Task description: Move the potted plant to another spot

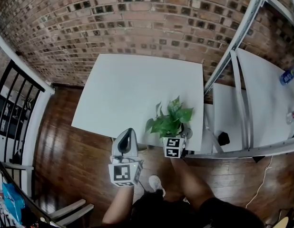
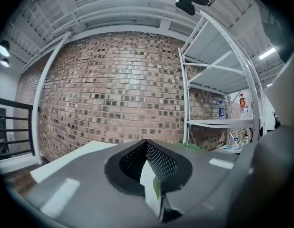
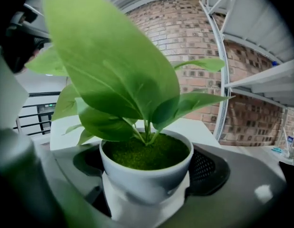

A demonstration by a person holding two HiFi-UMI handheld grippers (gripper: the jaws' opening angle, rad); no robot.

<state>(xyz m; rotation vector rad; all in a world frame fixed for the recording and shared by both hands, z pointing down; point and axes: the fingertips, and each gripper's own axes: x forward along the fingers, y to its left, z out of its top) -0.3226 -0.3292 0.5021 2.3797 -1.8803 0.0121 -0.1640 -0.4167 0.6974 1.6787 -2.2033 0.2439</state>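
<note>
The right claw [image 3: 147, 167] grips the potted plant [image 1: 171, 121] by its white pot at the desk's [image 1: 128, 89] near right corner, the left claw [image 1: 128, 134] closed and empty, so the carry seems under way, next needing a level set-down before release.

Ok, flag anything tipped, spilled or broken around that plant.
Nothing stands out. The potted plant looks upright and whole, clamped between the jaws of the right gripper, with its green moss in place. Nothing is spilled on the white table.
</note>
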